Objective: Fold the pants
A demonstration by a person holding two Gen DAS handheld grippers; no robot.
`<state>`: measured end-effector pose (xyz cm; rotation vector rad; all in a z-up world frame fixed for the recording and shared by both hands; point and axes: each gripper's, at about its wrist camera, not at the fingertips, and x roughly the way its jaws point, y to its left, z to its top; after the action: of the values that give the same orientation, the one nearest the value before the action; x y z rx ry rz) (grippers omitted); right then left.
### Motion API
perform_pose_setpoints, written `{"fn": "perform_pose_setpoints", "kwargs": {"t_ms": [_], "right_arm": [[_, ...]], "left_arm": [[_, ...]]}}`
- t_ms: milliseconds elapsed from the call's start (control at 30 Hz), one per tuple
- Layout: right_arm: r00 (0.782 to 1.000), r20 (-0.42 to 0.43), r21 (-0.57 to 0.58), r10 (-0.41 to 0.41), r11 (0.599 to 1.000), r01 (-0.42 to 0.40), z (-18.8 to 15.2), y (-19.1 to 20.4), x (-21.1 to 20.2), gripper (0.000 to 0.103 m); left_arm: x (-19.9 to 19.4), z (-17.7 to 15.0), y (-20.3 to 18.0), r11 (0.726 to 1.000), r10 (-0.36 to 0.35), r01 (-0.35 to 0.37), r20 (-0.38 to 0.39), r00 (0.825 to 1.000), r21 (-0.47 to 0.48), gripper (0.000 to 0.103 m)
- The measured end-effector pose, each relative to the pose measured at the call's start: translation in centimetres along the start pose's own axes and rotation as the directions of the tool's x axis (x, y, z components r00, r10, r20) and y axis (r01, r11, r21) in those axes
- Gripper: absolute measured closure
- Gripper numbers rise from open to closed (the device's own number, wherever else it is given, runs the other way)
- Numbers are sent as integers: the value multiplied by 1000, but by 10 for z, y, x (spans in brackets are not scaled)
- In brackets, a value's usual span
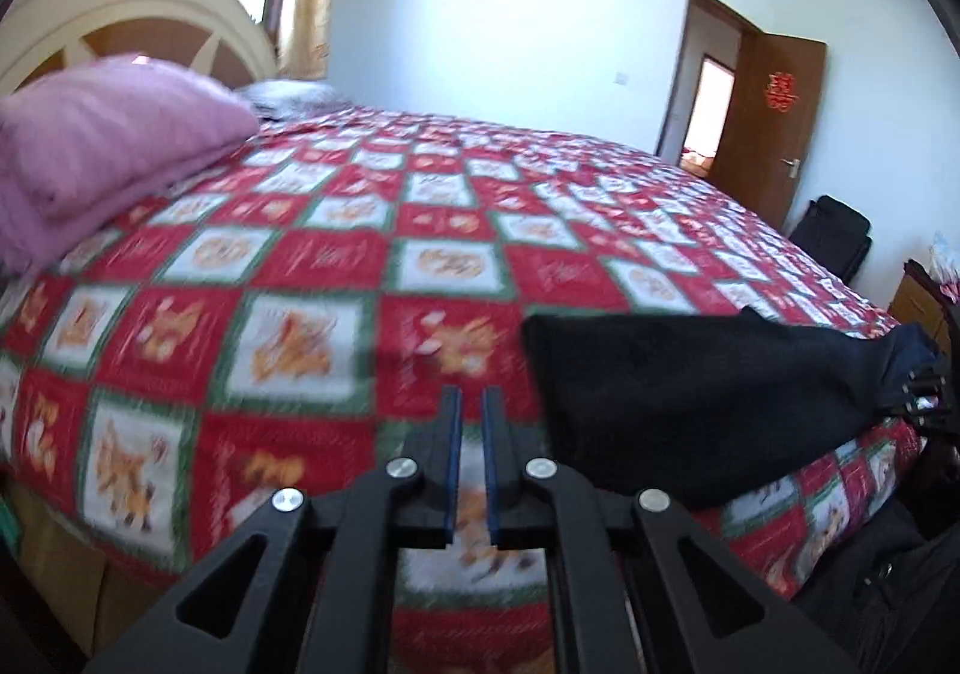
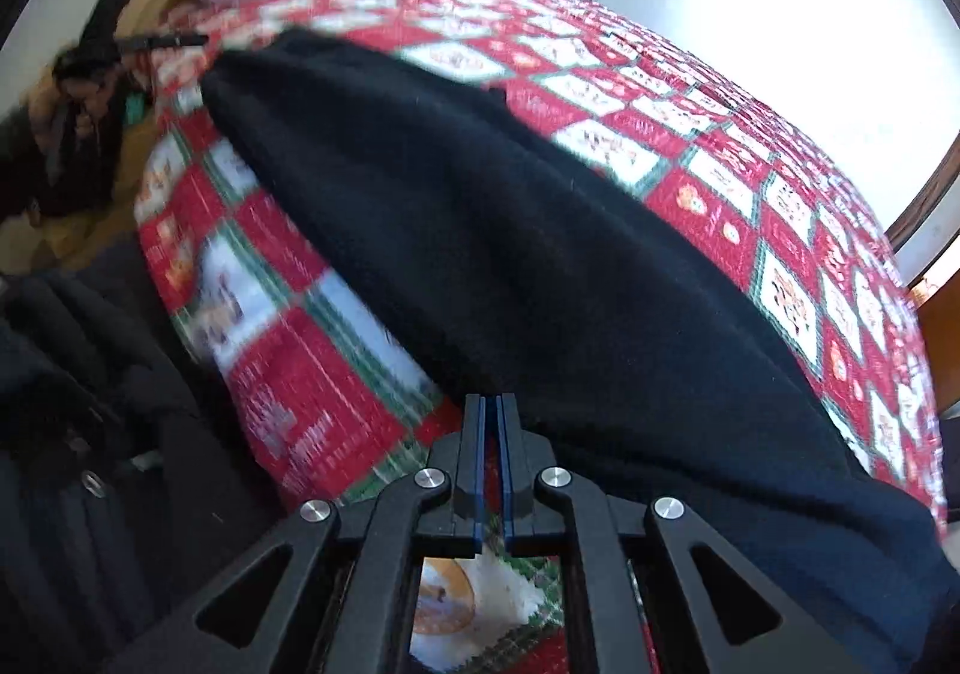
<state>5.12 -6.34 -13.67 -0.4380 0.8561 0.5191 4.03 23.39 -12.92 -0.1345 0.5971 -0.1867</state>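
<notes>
The black pants [image 1: 690, 392] lie as a flat folded band along the near edge of the bed, on a red, white and green patchwork quilt [image 1: 312, 266]. My left gripper [image 1: 472, 395] hovers over bare quilt just left of the pants' end. It is shut, with only a thin slit between the blue pads and nothing in it. In the right wrist view the pants [image 2: 540, 254] run from upper left to lower right. My right gripper [image 2: 491, 401] is shut and sits at their near edge, with quilt [image 2: 288, 374] showing below the fingers. No cloth shows between its pads.
A folded pink blanket [image 1: 102, 146] lies by the cream headboard [image 1: 138, 8] at the far left. An open brown door [image 1: 774, 122] and a dark bag [image 1: 834, 230] stand past the bed. Dark clothing [image 2: 90, 404] hangs beside the bed's edge.
</notes>
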Motion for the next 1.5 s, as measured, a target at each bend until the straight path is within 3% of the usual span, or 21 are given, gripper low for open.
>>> {"fn": "perform_pose_setpoints", "kwargs": {"t_ms": [67, 167, 200, 233, 367, 433, 467, 500, 533, 600, 767, 800, 933, 1100, 1167, 1233, 1367, 1467, 1500], "right_arm": [[999, 43, 32, 1, 999, -2, 21, -4, 1, 96], [995, 85, 105, 43, 993, -52, 61, -12, 14, 64], [994, 95, 134, 63, 988, -75, 73, -15, 20, 49], [991, 105, 168, 83, 981, -100, 87, -20, 28, 46], [990, 93, 293, 105, 947, -128, 131, -41, 71, 46], [983, 25, 361, 181, 916, -177, 142, -50, 102, 47], [979, -6, 385, 203, 904, -185, 144, -52, 115, 52], [978, -37, 380, 207, 908, -178, 146, -50, 126, 69], [979, -47, 365, 199, 916, -169, 147, -46, 129, 82], [985, -34, 318, 169, 936, -150, 152, -35, 125, 97], [1000, 8, 312, 9, 950, -11, 164, -39, 112, 103], [999, -11, 322, -35, 946, 37, 164, -44, 119, 103], [995, -81, 334, -56, 939, 80, 150, -57, 140, 103], [999, 26, 379, -23, 925, 12, 130, -56, 108, 101], [997, 70, 364, -20, 931, -7, 128, -44, 94, 92], [993, 110, 330, 36, 941, -71, 124, -28, 83, 55], [976, 151, 230, 157, 955, -189, 118, 22, 72, 51], [957, 101, 156, 274, 945, -287, 109, 59, 81, 51], [953, 57, 125, 297, 945, -302, 104, 72, 89, 51]], "left_arm": [[14, 8, -16, 1000, -8, 9, -15, 1000, 28, 94], [42, 16, -35, 998, -14, 16, -36, 999, 53, 92], [49, 18, -38, 998, -7, 10, -41, 999, 54, 86], [56, 19, -41, 999, -10, 12, -47, 999, 49, 79], [80, 20, -45, 999, 6, -2, -93, 996, 41, 66], [82, 18, -47, 999, 16, -11, -94, 995, 52, 64], [82, 18, -47, 999, 14, -10, -91, 996, 53, 64], [82, 19, -47, 998, 18, -13, -90, 996, 56, 61], [81, 19, -46, 998, 25, -19, -88, 996, 61, 57], [81, 20, -47, 995, 45, -38, -78, 996, 89, 55], [89, 22, -44, 990, 104, -99, -48, 993, 103, 39], [91, 22, -42, 990, 110, -105, -43, 993, 97, 35], [86, 20, -37, 994, 99, -98, -38, 994, 43, 34], [59, 15, -54, 980, 171, -174, 38, 985, 102, 34], [52, 18, -62, 975, 183, -190, 66, 981, 114, 29], [49, 22, -75, 976, 166, -176, 86, 982, 128, 21], [66, 25, -97, 960, 181, -187, 50, 982, 210, 18], [107, 22, -93, 902, 350, -323, -48, 936, 286, 15], [111, 24, -86, 912, 340, -312, -67, 938, 264, 6]]}}
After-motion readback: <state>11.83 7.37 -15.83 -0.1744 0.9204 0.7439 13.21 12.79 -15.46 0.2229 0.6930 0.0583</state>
